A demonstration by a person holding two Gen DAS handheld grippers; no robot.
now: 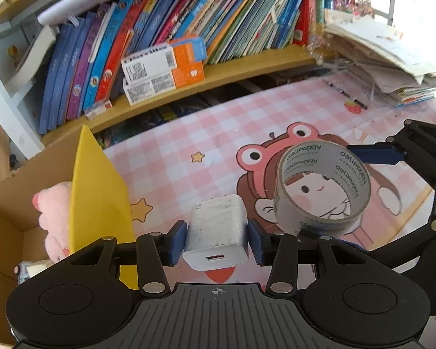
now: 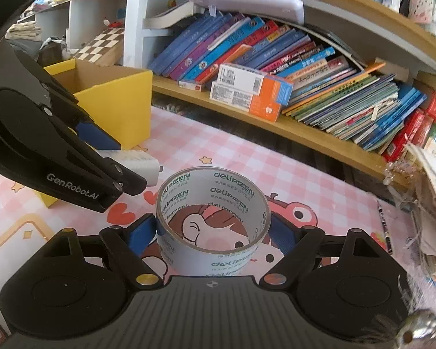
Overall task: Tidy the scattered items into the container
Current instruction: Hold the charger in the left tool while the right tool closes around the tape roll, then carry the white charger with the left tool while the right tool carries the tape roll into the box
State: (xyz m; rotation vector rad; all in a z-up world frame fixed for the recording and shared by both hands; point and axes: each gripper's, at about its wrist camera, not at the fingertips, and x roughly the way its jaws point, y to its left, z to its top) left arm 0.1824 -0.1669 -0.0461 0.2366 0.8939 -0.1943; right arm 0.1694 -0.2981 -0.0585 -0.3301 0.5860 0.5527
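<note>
My left tool [image 1: 217,240] clamps the white charger [image 1: 216,228]; my right tool [image 2: 212,232] clamps the tape roll [image 2: 213,221]. The yellow box [image 1: 97,192] lies just left of the charger, nearer the left tool.

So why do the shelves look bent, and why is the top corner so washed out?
Left wrist view: the fisheye lens bows the bookshelf into an arc, and bright light blows out the upper right above the paper pile. Right wrist view: the same bend in the shelf, edges smeared, while the tape roll stays sharp.
</note>
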